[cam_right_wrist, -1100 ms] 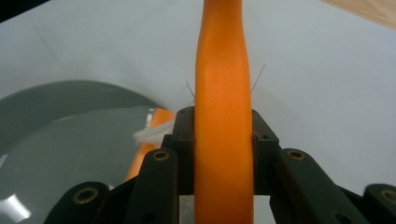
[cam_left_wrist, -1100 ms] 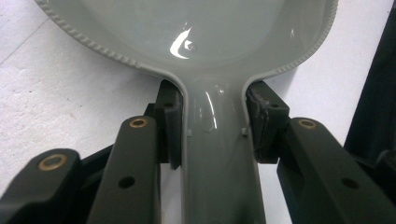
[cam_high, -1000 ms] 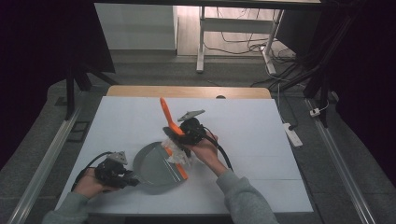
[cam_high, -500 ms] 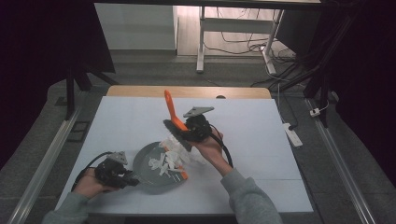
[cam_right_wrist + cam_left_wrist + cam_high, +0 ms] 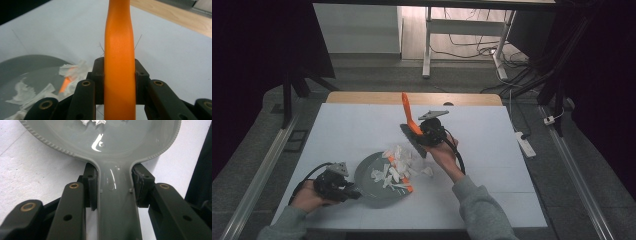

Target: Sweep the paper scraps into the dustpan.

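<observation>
Dustpan sits near the surface's front edge, left gripper fingers pinching its slick rigid neck; light, so that hold suits. Right gripper fingers clamp the orange brush handle, sweeping featherlight paper scraps.

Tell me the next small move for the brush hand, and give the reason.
Probably another short sweep of the brush toward the dustpan: paper scraps lie on the table just outside its orange lip, and the left tongs clamp the pan's handle flat and steady.
</observation>
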The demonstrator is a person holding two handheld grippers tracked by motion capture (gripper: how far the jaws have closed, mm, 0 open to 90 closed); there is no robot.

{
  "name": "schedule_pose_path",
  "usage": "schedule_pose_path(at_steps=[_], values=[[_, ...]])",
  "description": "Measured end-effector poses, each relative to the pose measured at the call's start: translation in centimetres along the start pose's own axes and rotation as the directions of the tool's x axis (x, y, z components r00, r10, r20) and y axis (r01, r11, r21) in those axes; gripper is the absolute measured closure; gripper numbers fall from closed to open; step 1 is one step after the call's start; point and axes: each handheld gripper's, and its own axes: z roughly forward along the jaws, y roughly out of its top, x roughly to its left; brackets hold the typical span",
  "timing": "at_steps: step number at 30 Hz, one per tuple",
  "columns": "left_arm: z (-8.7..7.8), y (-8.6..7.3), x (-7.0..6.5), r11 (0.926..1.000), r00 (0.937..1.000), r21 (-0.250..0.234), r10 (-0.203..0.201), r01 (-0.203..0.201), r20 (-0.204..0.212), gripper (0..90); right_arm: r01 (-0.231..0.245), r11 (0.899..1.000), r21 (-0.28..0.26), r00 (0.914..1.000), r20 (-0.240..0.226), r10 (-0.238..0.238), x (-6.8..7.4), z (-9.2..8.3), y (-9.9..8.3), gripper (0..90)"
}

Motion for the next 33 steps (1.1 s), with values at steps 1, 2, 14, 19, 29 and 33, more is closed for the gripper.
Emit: schedule_pose_path(at_steps=[1, 2, 14, 19, 29, 33], values=[[0.0, 0.0, 0.0, 1.0000, 1.0000, 0.000, 0.000, 0.000, 0.000, 61.5, -0.006, 1.000, 0.007, 1.0000, 0.002, 0.006, -0.1, 0.3, -0.1, 70.2], [0.0, 0.0, 0.0, 1.0000, 1.0000, -0.001, 0.000, 0.000, 0.000, 61.5, -0.006, 1.000, 0.014, 1.0000, 0.002, 0.006, -0.2, 0.6, -0.1, 70.2], [0.0, 0.0, 0.0, 1.0000, 1.0000, 0.000, 0.000, 0.000, 0.000, 61.5, 0.002, 0.997, 0.077, 1.0000, 0.002, -0.002, 0.7, 2.8, 0.5, 70.3], [0.0, 0.0, 0.0, 1.0000, 1.0000, 0.000, 0.000, 0.000, 0.000, 61.5, 0.018, 0.994, 0.108, 0.9998, 0.000, -0.018, 1.3, 3.5, 1.0, 70.3], [0.0, 0.1, 0.0, 1.0000, 1.0000, -0.001, -0.002, 0.002, -0.001, 61.5, 0.085, 0.984, 0.155, 0.9953, -0.060, -0.076, 4.2, 4.4, 1.2, 70.3], [0.0, 0.1, 0.0, 1.0000, 1.0000, -0.002, -0.003, 0.003, -0.001, 61.5, 0.114, 0.980, 0.161, 0.9903, -0.097, -0.099, 5.8, 4.4, 1.1, 70.3]])
